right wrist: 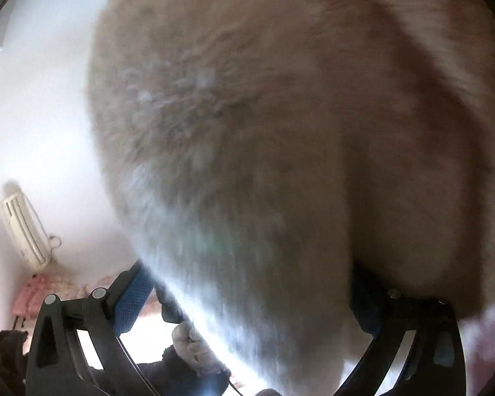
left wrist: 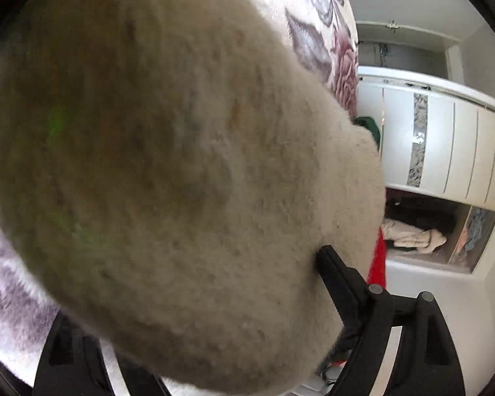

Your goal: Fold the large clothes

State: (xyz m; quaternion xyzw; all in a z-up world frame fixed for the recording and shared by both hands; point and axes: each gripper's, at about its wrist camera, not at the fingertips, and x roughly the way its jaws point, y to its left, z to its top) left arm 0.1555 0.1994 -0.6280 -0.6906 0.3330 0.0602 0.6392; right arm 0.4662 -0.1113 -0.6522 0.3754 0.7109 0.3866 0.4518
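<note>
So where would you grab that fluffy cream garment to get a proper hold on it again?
Judging loosely: take the fluffy cream garment by its rounded right edge, beside the floral blanket, coming in from the right. It bulges over both cameras as one thick mass; only that edge shows a free margin thin enough for fingers to close around.

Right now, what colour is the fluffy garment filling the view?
Cream to beige fleece garment, seen best in the left wrist view.

1. Most of the left wrist view is blocked by the cream fleece garment point(left wrist: 181, 165), its edges cut off.
2. The left gripper point(left wrist: 194, 297) is largely hidden.
3. The right wrist view is blurred.
</note>
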